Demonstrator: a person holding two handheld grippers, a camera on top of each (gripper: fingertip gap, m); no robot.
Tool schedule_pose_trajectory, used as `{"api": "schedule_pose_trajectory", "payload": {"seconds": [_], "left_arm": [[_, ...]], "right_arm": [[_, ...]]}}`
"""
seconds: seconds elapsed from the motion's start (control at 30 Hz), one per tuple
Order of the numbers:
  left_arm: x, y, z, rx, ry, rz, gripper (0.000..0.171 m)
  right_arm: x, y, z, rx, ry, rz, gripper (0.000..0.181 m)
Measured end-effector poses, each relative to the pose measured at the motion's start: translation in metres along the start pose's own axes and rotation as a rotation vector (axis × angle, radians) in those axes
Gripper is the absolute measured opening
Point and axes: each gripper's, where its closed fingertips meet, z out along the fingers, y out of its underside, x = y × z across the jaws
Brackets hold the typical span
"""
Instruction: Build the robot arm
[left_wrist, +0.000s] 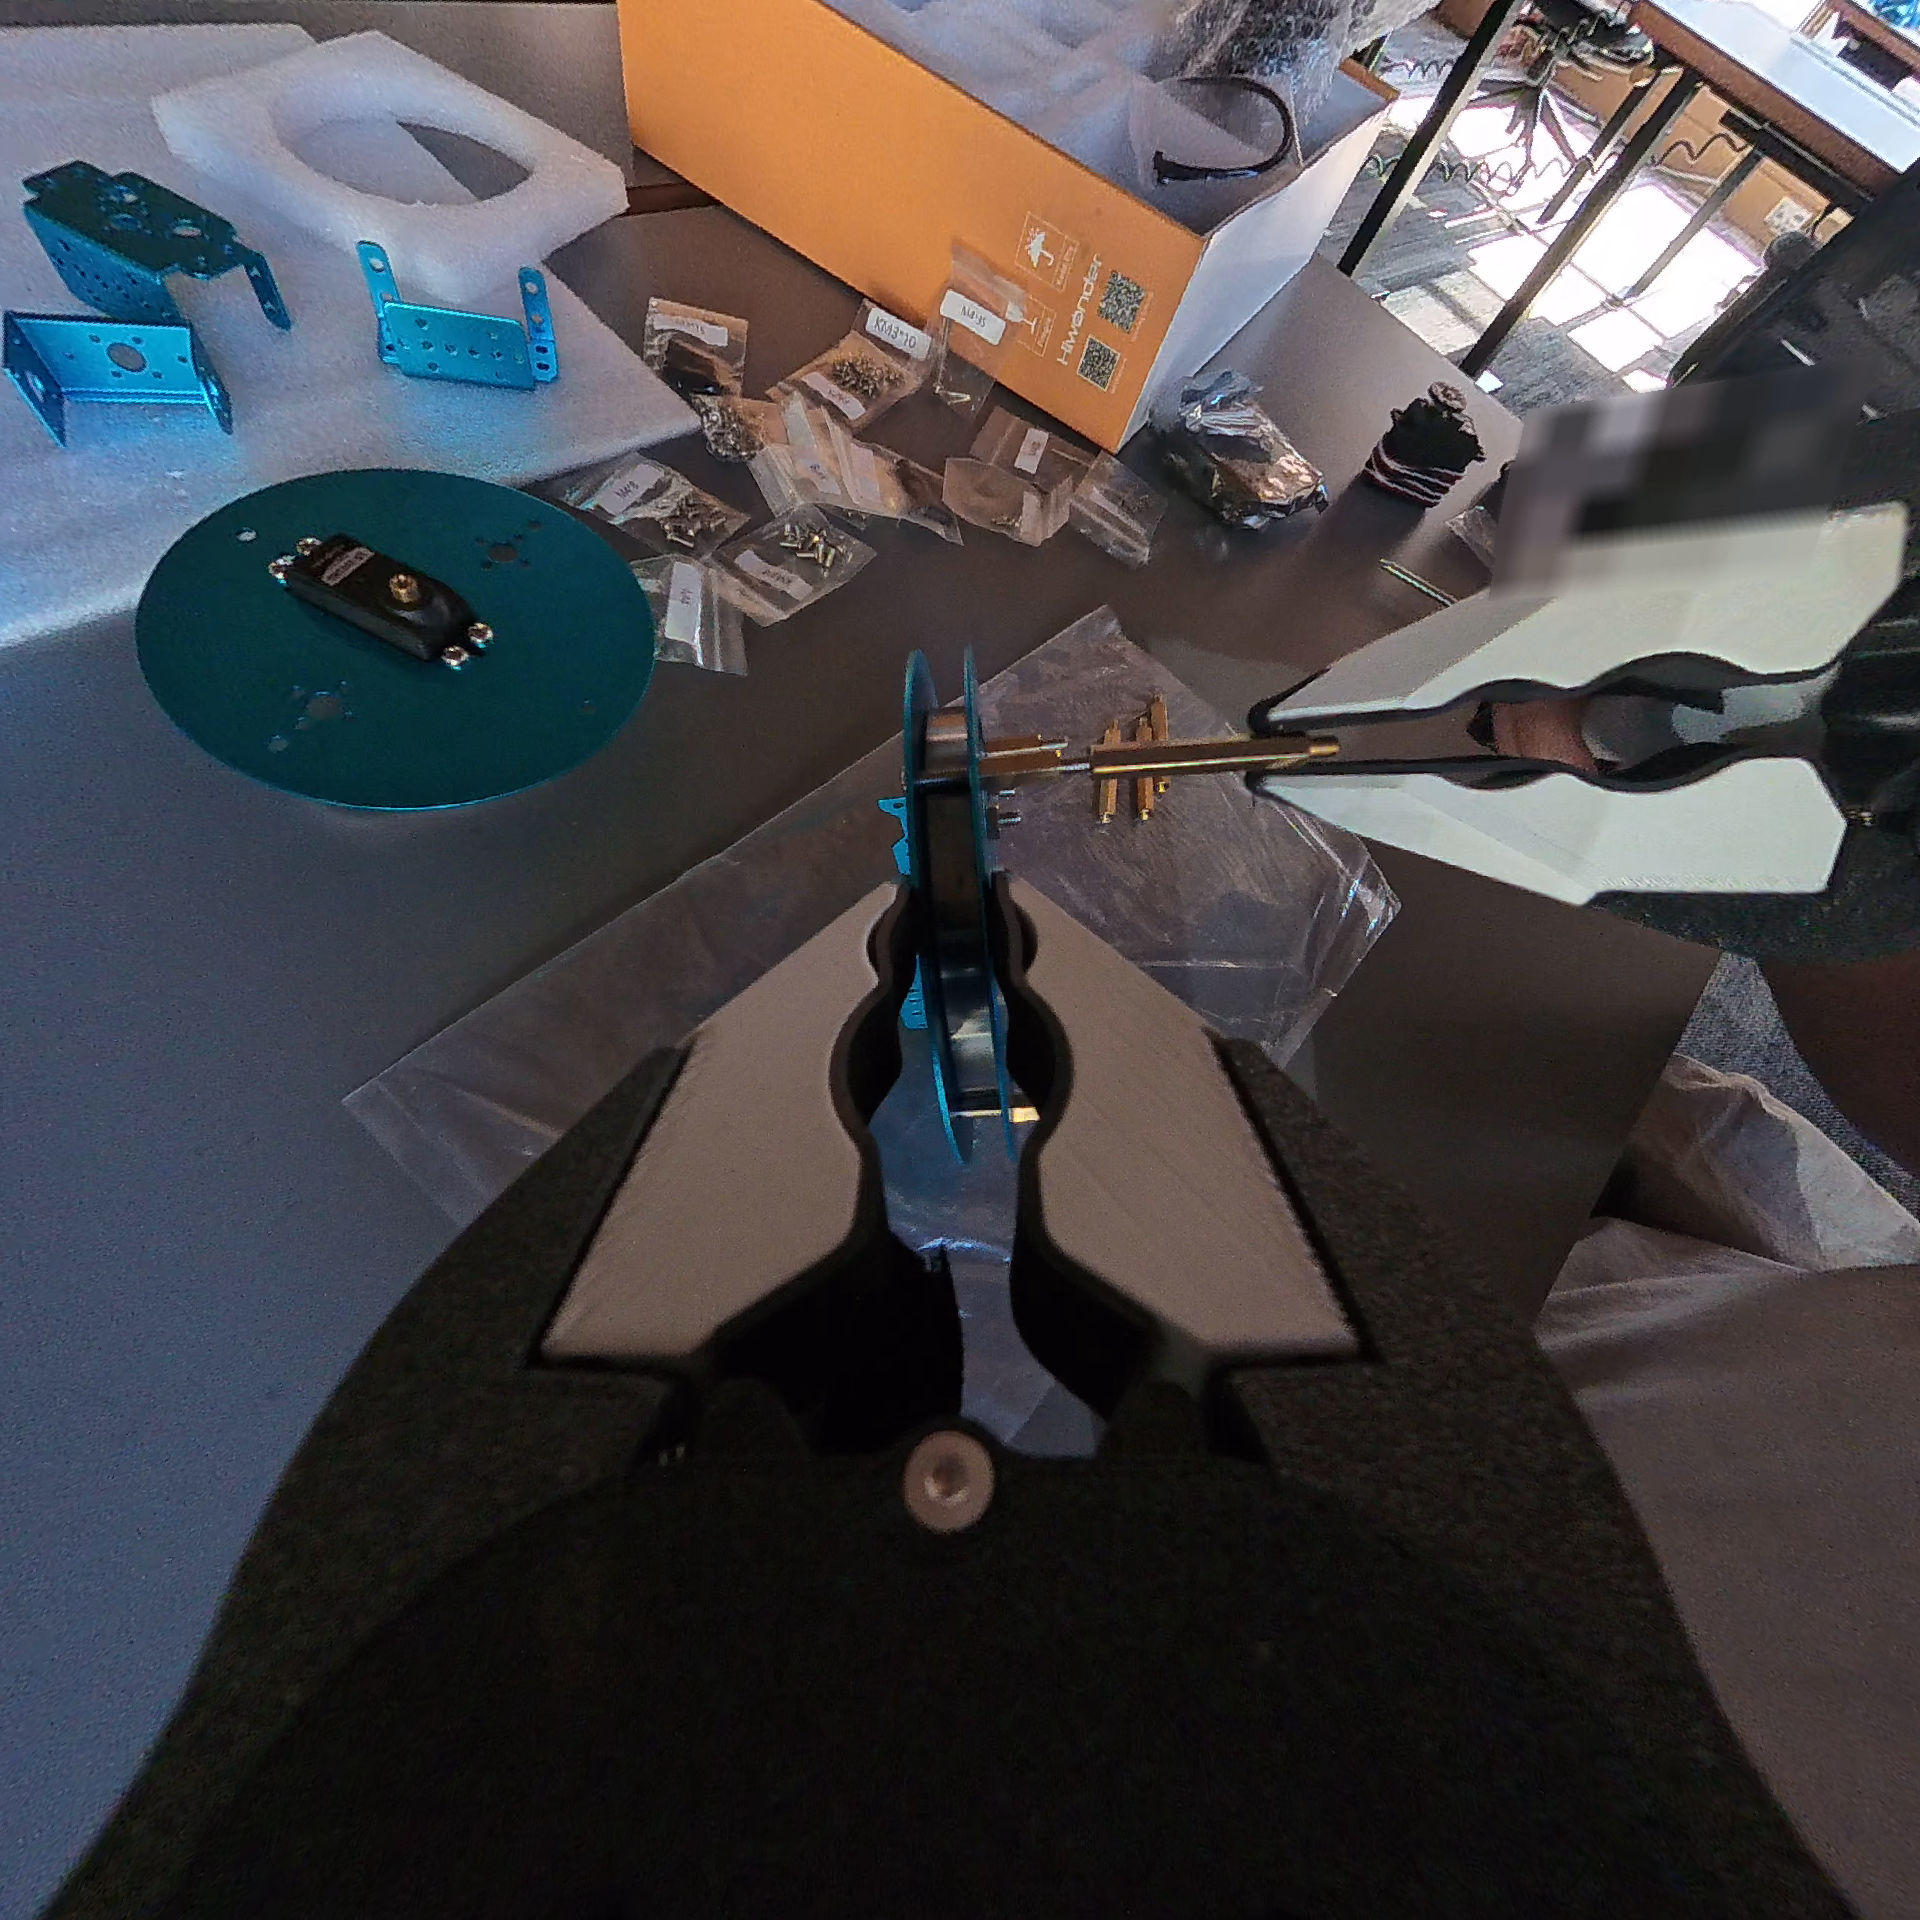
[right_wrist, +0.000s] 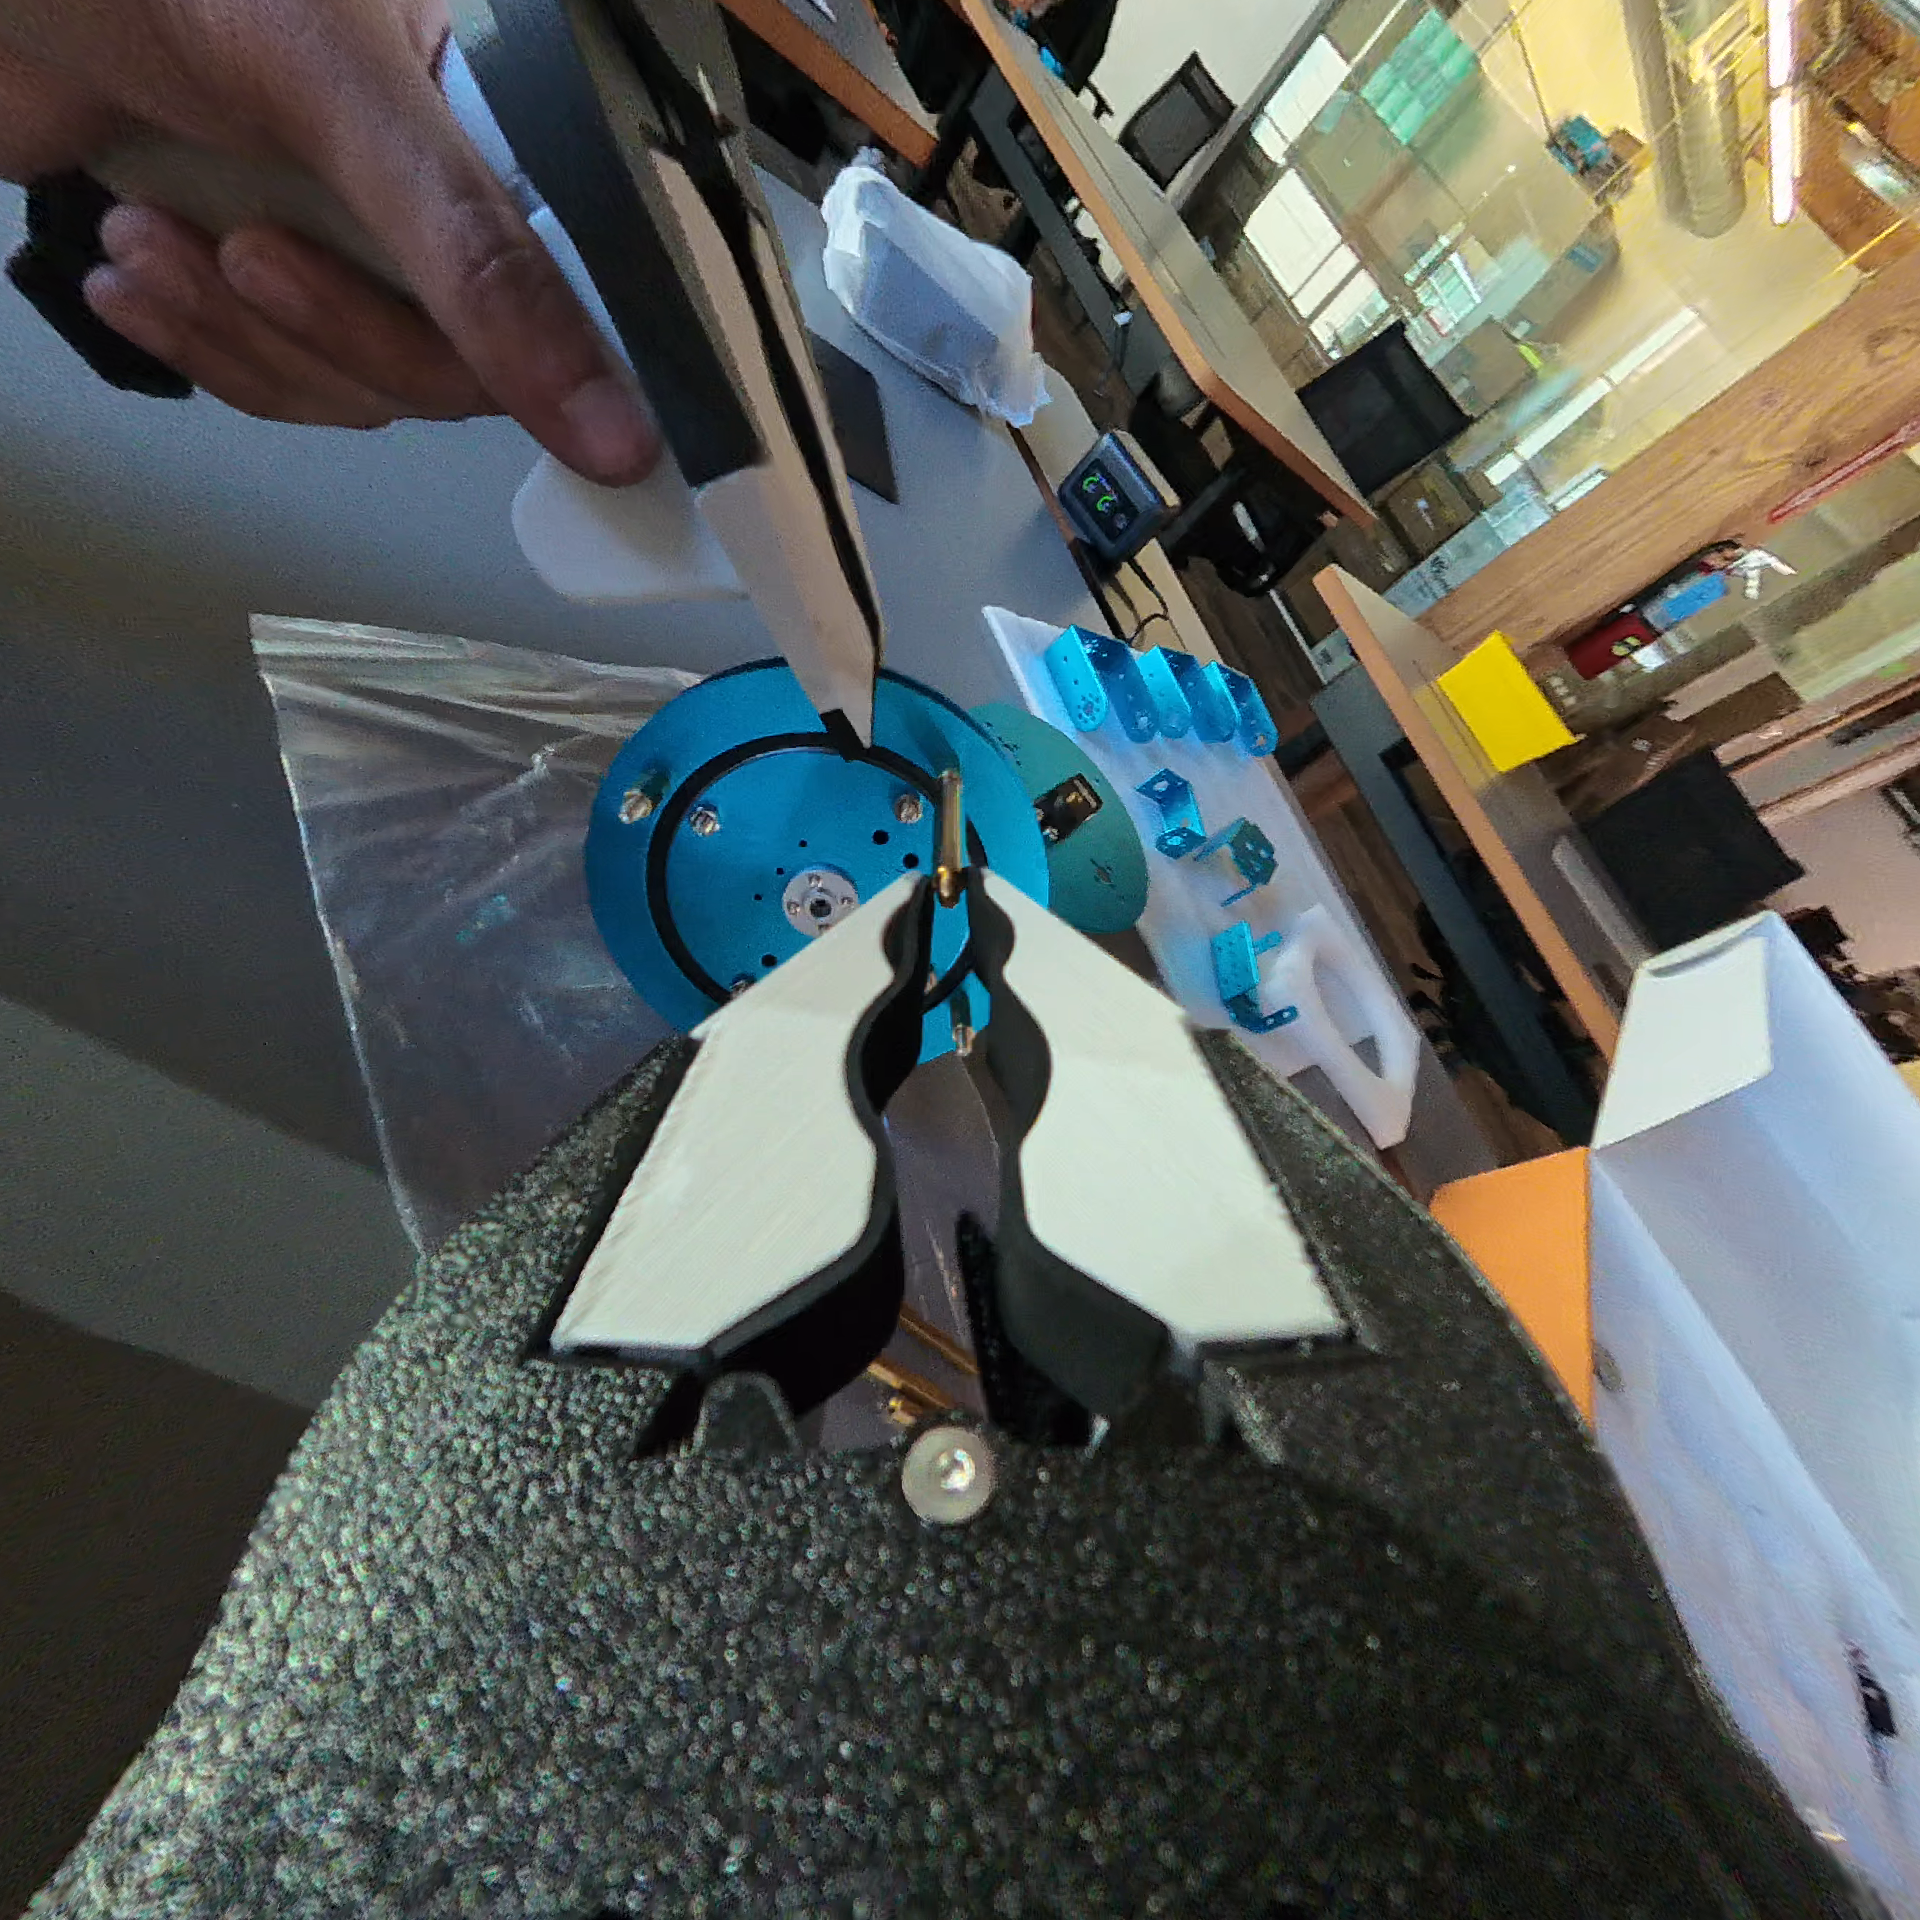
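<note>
Grey table (left_wrist: 260, 1039) strewn with parts: left gripper (left_wrist: 951, 914) clamps blue disc assembly (right_wrist: 790, 831) upright; right gripper (right_wrist: 948, 894) pinches brass post (left_wrist: 1195, 764) against it, being fitted; careful alignment needed.

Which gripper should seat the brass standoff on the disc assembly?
Right, probably. The right gripper already pinches the standoff near the assembly; the left gripper is clamped on that assembly.
</note>
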Motion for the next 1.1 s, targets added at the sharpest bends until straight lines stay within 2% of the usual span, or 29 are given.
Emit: {"api": "schedule_pose_trajectory", "payload": {"seconds": [0.2, 0.47, 0.67, 0.97, 1.03, 1.1], "left_arm": [[0.002, 0.000, 0.000, -0.004, -0.011, 0.011, 0.012], [0.004, 0.000, 0.000, -0.003, -0.020, 0.024, 0.012], [0.005, -0.001, 0.001, 0.003, -0.024, 0.035, 0.012], [0.009, -0.001, 0.001, 0.019, -0.015, 0.051, 0.012], [0.010, -0.001, 0.001, 0.021, -0.009, 0.053, 0.012], [0.010, -0.001, 0.001, 0.020, -0.006, 0.055, 0.012]], "right_arm": [[0.000, -0.003, -0.001, -0.067, 0.050, -0.092, 0.004], [-0.003, -0.001, -0.003, -0.094, 0.014, 0.031, 0.005], [-0.004, 0.001, -0.004, -0.100, -0.091, 0.361, 0.005], [-0.015, 0.000, -0.008, -0.022, -0.377, 1.137, 0.006], [-0.017, 0.000, -0.009, 0.010, -0.424, 1.223, 0.006], [-0.017, 0.000, -0.009, 0.029, -0.433, 1.232, 0.006]]}}
